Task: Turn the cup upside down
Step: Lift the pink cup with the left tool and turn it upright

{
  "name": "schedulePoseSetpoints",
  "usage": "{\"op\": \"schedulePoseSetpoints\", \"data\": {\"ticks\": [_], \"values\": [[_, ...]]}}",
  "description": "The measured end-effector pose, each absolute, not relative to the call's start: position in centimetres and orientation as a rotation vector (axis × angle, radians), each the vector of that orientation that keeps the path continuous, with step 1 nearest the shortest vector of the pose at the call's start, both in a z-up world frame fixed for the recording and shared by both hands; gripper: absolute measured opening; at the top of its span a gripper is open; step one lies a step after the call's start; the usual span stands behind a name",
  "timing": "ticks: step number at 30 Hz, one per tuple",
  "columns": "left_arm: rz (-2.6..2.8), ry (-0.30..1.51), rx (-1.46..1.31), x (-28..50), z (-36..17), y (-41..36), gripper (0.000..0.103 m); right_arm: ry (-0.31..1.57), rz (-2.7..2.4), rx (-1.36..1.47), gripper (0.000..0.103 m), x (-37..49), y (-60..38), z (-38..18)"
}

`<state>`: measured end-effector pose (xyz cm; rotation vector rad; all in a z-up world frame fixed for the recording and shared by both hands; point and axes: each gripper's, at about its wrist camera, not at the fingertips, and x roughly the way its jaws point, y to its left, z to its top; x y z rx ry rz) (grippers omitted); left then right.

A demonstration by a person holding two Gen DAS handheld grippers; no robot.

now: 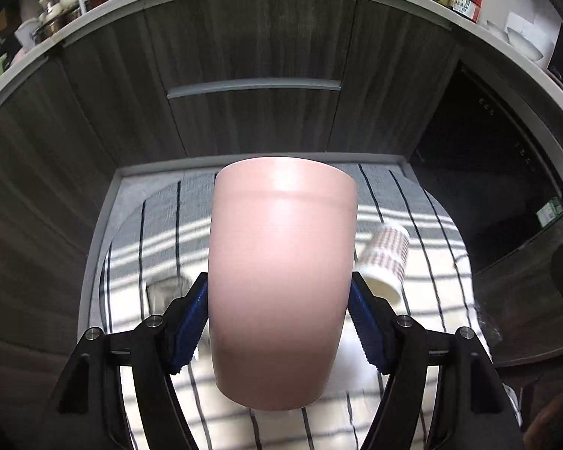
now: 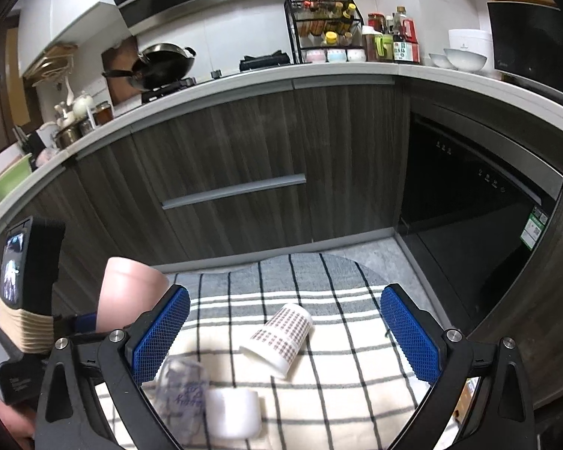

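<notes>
My left gripper (image 1: 277, 322) is shut on a plain pink cup (image 1: 281, 277) and holds it in the air above the striped cloth (image 1: 161, 221). Its blue pads press the cup's two sides. I cannot tell which end is the mouth. The pink cup also shows at the left of the right wrist view (image 2: 127, 292), beside the left gripper's body. My right gripper (image 2: 285, 330) is open and empty above the cloth. A white cup with a small checked pattern (image 2: 281, 333) lies on its side on the cloth, also in the left wrist view (image 1: 386, 258).
A clear glass with printing (image 2: 184, 390) and a white cup (image 2: 232, 412) sit on the cloth (image 2: 356, 382) near my right gripper. Dark wood cabinets (image 2: 244, 157) and a black appliance (image 2: 469, 225) stand beyond the table. The counter above holds a wok, bottles and bowls.
</notes>
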<state>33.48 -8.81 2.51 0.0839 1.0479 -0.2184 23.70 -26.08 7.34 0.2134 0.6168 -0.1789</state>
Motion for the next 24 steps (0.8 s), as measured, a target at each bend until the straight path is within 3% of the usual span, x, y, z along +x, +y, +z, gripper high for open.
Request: {"op": "schedulePoseSetpoints", "data": {"ticks": [10,24], "values": [[-0.198,1.118,-0.012,23.9,0.4,-7.0,0.07,0.632,-0.145,0.194,0.102,16.9,-25.9,6.9],[-0.2,1.175,-0.214,15.2,-6.7,-9.4,0.07,0.774,-0.119,0.095,0.102,10.1,-28.6,0.7]]}}
